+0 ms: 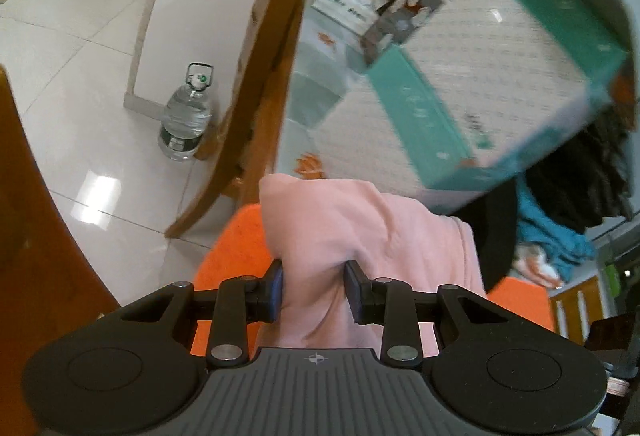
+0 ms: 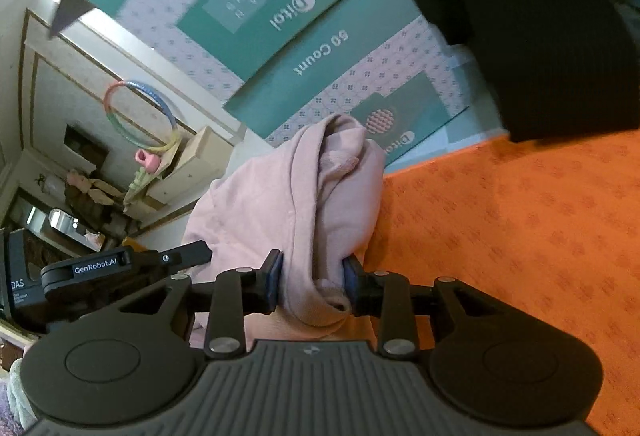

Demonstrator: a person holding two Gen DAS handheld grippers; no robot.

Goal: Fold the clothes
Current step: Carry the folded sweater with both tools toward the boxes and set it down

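A pink garment (image 1: pixel 360 228) is bunched up over the orange cloth-covered table (image 1: pixel 236 244). My left gripper (image 1: pixel 314 288) is shut on a thick fold of it, the fabric rising between the two fingers. In the right wrist view the same pink garment (image 2: pixel 288 195) hangs in folds above the orange table (image 2: pixel 520 236). My right gripper (image 2: pixel 312 282) is shut on a rolled edge of it. The other gripper's black body (image 2: pixel 100 272) shows at the left of the right wrist view.
A large teal and white patterned box (image 1: pixel 480 75) (image 2: pixel 280 15) stands just behind the garment. Black and blue clothes (image 1: pixel 560 203) lie at the right. A wooden chair (image 1: pixel 264 75) and a water bottle (image 1: pixel 186 115) stand on the tiled floor at the left.
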